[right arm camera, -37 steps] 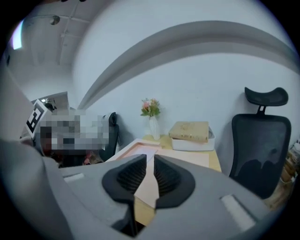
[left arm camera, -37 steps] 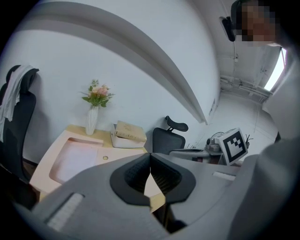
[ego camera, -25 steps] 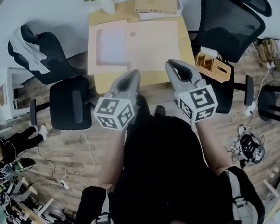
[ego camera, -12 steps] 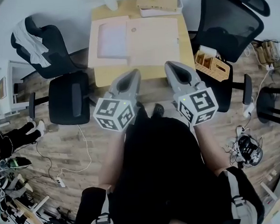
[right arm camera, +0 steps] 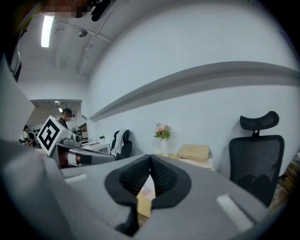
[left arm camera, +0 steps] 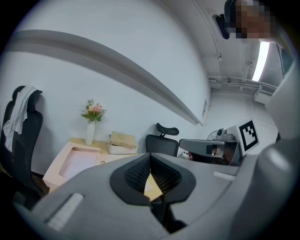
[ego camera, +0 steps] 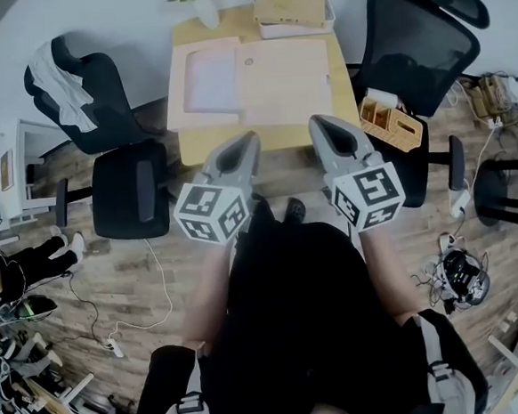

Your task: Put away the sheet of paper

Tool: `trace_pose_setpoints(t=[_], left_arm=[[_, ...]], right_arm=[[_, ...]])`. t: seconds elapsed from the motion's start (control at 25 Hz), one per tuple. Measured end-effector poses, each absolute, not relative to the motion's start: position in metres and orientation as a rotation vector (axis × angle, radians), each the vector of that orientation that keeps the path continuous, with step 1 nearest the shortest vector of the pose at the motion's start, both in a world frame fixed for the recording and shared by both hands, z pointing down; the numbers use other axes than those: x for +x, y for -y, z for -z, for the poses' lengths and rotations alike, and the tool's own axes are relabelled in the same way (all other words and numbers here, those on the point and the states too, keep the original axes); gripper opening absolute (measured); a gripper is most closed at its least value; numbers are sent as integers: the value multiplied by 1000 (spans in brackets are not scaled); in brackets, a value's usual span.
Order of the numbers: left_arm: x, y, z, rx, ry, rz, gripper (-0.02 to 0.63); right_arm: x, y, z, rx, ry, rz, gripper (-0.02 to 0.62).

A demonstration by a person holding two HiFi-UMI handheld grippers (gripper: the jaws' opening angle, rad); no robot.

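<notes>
Both grippers hang short of the table, the left gripper and right gripper each with jaws pressed together on nothing. The sheet lies flat in a recess of the pink tray at 12 o'clock. Being thin and sunk in, I'd guess it will crease or skid when pinched. A reach past it could tip the vase at 11. Office chairs stand at 10 and 2, and cables litter the wood floor.
</notes>
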State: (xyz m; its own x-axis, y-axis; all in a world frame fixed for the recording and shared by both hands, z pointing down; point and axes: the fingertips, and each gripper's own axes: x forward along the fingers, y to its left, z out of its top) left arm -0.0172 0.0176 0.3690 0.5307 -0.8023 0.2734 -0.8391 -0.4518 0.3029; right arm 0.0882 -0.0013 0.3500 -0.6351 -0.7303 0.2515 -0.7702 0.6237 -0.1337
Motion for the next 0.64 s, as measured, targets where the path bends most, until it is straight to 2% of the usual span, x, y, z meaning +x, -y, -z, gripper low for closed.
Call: trace_pose_setpoints(t=[0.64], left_arm=[[-23,-29,-372,2369,1343,-132,9]], right_arm=[[86,-6,-353,1237,2662,-342,3]])
